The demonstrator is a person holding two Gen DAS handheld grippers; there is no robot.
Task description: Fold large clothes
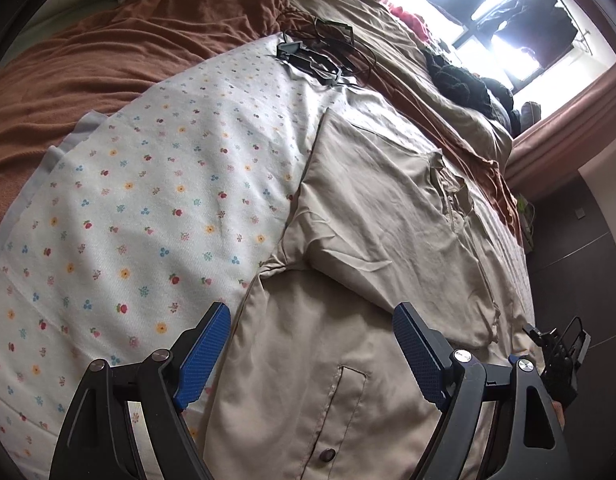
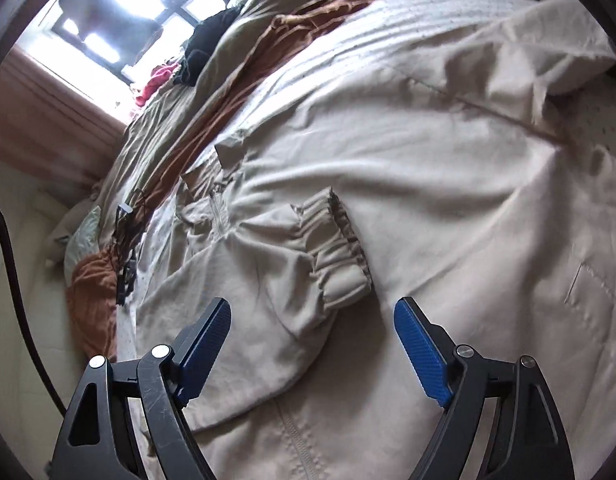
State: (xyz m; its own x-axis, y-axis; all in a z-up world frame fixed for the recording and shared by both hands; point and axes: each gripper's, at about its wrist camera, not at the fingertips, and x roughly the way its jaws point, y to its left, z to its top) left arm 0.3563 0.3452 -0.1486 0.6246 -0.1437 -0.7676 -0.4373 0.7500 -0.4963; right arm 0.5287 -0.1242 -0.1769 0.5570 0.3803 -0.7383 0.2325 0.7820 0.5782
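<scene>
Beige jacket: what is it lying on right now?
The beige jacket lies on a floral sheet spread over the bed, a folded sleeve resting on its front. Whatever sits directly beneath its body is covered. Both tools hover open above it.

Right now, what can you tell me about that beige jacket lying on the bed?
The beige jacket looks like thin, wrinkled woven cloth. It lies spread flat on the flowered sheet, one sleeve folded across its body, ending in a gathered elastic cuff. It has a slit pocket, a dark snap button and a zip at the collar. The left tool and right tool are open above it, gripping nothing.
</scene>
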